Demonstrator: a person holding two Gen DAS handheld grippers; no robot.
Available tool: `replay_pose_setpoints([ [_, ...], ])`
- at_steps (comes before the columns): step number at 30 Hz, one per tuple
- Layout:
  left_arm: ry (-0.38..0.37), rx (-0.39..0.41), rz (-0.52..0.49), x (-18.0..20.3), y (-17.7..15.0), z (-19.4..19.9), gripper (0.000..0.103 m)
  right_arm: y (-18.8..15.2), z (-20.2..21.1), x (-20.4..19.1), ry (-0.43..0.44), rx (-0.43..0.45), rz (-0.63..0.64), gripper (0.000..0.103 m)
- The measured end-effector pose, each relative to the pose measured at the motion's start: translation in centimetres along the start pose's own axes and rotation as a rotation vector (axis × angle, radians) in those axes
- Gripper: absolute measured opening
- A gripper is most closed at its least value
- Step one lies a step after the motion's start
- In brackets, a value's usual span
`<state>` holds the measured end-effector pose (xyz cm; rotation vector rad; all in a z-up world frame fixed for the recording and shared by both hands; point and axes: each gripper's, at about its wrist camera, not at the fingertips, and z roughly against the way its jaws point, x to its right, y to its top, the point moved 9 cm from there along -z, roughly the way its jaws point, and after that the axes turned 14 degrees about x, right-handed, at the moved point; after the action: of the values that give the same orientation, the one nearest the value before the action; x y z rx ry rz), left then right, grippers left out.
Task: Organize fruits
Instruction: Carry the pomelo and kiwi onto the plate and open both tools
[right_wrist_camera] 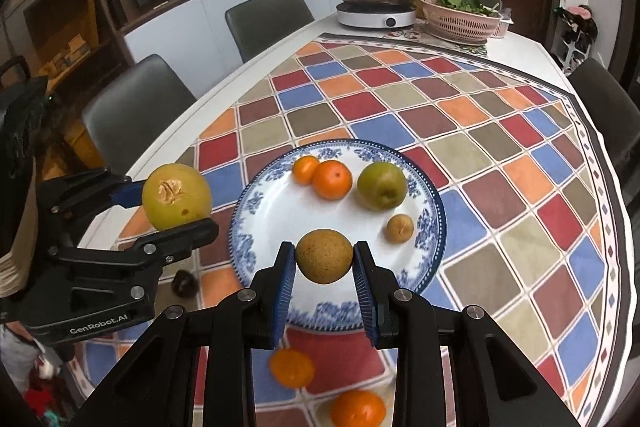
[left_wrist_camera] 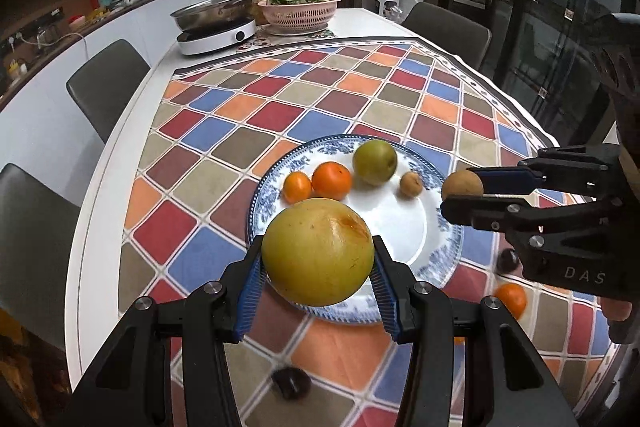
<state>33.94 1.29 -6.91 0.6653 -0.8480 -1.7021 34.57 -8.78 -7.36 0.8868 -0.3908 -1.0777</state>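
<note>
Left gripper (left_wrist_camera: 318, 267) clamped on large yellow-green fruit (left_wrist_camera: 318, 251) above plate (left_wrist_camera: 404, 223) near rim, right gripper (right_wrist_camera: 324, 267) pinching small brown fruit (right_wrist_camera: 324, 255) over plate, 4 fruits on plate.

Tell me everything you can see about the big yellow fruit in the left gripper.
The big yellow fruit is round, yellow-green and matte, with a brownish scuff on top and a pale, rough stem scar on one side. The left gripper holds it off the table, its blue ribbed pads pressing both flanks, at the near edge of the blue-and-white plate.
</note>
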Motion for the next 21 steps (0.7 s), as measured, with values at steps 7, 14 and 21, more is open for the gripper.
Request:
replay_pose_setpoints([
  [7, -0.028, -0.033, 0.005, -0.5, -0.1, -3.3, 0.049, 0.2, -3.2, 1.2, 0.01, -0.047, -0.03, 0.031],
  [14, -0.043, -0.056, 0.01, -1.0, -0.1, -6.0, 0.049, 0.3, -5.6, 2.0, 0.01, -0.084, -0.042, 0.031],
  [21, -0.045, -0.094, -0.013, -1.3, -1.1, -8.0, 0.049, -0.4, -7.3, 2.7, -0.002, -0.117, -0.047, 0.031],
])
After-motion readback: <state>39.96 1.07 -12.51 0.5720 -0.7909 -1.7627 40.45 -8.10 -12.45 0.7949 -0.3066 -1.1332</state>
